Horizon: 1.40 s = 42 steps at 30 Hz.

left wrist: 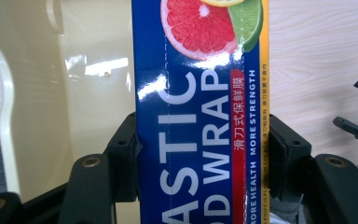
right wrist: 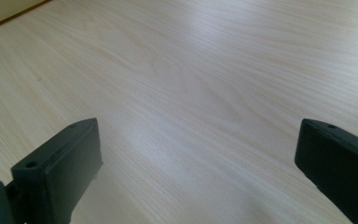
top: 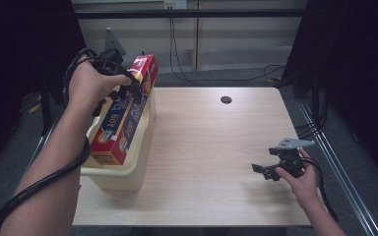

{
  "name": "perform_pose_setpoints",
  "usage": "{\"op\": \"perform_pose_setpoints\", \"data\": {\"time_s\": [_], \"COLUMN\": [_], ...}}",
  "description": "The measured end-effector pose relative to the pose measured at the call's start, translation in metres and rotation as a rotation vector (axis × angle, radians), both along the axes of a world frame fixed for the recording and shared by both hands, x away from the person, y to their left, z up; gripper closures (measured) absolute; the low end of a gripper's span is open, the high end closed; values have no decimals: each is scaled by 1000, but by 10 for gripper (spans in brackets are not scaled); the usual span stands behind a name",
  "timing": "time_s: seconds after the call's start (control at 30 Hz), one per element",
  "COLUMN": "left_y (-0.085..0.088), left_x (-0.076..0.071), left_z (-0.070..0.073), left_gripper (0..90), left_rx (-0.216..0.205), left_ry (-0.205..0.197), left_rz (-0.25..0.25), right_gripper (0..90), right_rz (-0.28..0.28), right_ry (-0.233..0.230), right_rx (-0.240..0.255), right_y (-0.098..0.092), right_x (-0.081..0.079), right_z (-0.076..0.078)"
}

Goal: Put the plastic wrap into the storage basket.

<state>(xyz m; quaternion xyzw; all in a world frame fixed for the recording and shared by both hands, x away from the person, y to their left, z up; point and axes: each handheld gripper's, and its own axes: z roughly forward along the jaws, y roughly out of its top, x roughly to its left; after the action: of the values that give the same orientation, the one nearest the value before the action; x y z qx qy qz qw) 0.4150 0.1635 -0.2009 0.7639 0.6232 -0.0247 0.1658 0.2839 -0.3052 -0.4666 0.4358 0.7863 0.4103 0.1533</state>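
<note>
While the left claw (top: 128, 83) is clamped across the narrow width of the plastic wrap box (top: 123, 115), the box hangs tilted over the cream bin (top: 128, 174) at the left side of the table (top: 211, 147). In the left gripper view both black jaws press flat against the box's two long edges, with the printed blue face (left wrist: 200, 116) between them and the bin's glossy inner wall (left wrist: 74, 93) behind it. I judge the step in hand to be a transfer between bin and table: the box is carried at the bin's mouth, and the pictures alone do not settle whether it is going in or coming out.

The box's long axis runs from its near end, low at the bin's front rim, up and away to its far end, which rises above the bin's back edge toward the table's far side. It is thus neither upright nor flat. The next move calls for keeping the grip firm and guiding the long box along its own axis so that its lower end clears the bin's rim.

Over at the right, the right claw (top: 265, 170) hovers low above bare wood with its jaws spread wide, holding nothing.
</note>
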Motion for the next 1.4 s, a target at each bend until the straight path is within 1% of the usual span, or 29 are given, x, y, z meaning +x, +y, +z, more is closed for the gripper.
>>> {"op": "perform_pose_setpoints", "data": {"time_s": [0.13,0.23,0.33,0.37,0.47,0.53,0.6,0.73,0.77,0.8,0.9,1.03,1.13,1.17,1.2,1.33,1.4], "left_y": [7,13,18,20,22,24,24,27,28,28,31,31,32,33,33,35,37], "left_x": [0,0,-1,-1,-1,-1,-1,-1,-1,-1,-1,-1,-2,-1,-1,-1,-1], "left_z": [1,2,2,1,0,-1,-2,-5,-6,-7,-8,-12,-17,-21,-21,-30,-33], "left_gripper": [409,409,409,409,409,408,408,408,408,408,408,408,408,408,408,408,408], "left_rx": [11,15,10,15,24,21,31,30,31,33,37,55,49,50,50,57,54], "left_ry": [-6,-7,-9,-13,-14,-9,-9,-5,1,-7,-6,-4,2,8,8,29,30], "left_rz": [19,29,41,48,52,54,56,62,61,64,72,73,70,70,70,69,73], "right_gripper": [1,2,2,2,2,2,2,2,2,2,2,2,2,2,2,2,2], "right_rz": [-8,-1,3,0,-2,-3,-6,-7,-8,-8,-7,-6,-6,-7,-7,-8,-9], "right_ry": [-1,4,3,4,2,3,2,2,1,1,0,1,0,-1,-1,2,2], "right_rx": [1,0,-4,-5,-5,-5,-2,-4,-4,-4,-4,-6,-5,-6,-6,-4,-5], "right_y": [0,0,0,0,0,0,0,0,0,0,0,0,0,0,0,0,0], "right_x": [0,0,0,0,0,0,0,0,-1,-1,0,-1,-1,-1,-1,-1,-1], "right_z": [0,0,0,0,0,0,0,0,0,0,0,0,0,0,0,0,0]}}
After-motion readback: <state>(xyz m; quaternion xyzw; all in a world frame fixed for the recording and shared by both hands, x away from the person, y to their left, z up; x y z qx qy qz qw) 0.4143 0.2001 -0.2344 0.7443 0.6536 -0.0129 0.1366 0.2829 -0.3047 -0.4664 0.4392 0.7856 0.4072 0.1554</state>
